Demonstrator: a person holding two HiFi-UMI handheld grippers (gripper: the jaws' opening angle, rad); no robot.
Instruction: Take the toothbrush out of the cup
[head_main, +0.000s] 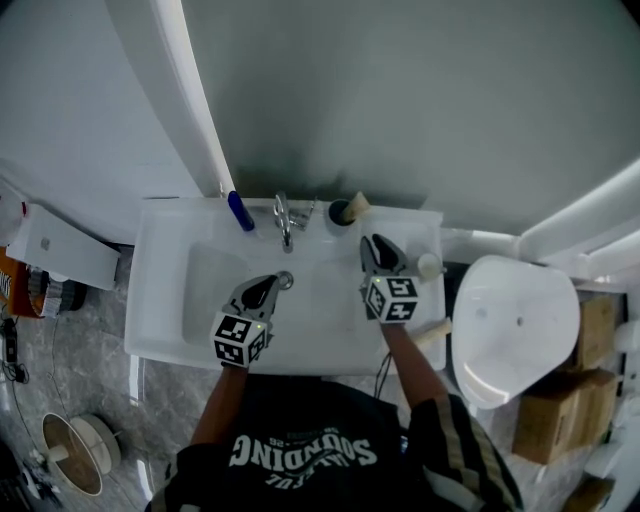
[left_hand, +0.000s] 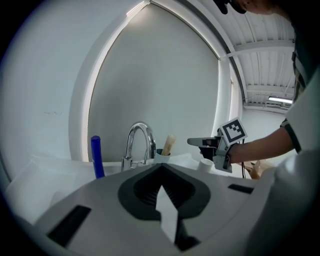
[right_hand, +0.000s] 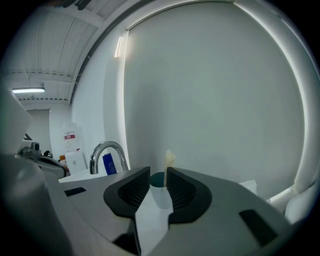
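White bathroom sink (head_main: 160, 300) set against a grey wall. At its back edge, just right of the faucet (head_main: 286, 222), stands the cup (head_main: 341, 212). The toothbrush (head_main: 357, 205) is inside it, with only its pale top showing above the rim. The right gripper (head_main: 370, 242) hovers just before the cup, jaws slightly parted and empty. The left gripper (head_main: 275, 283), over the basin, is clenched on nothing. A blue upright object (head_main: 240, 211) left of the faucet is too small to identify.
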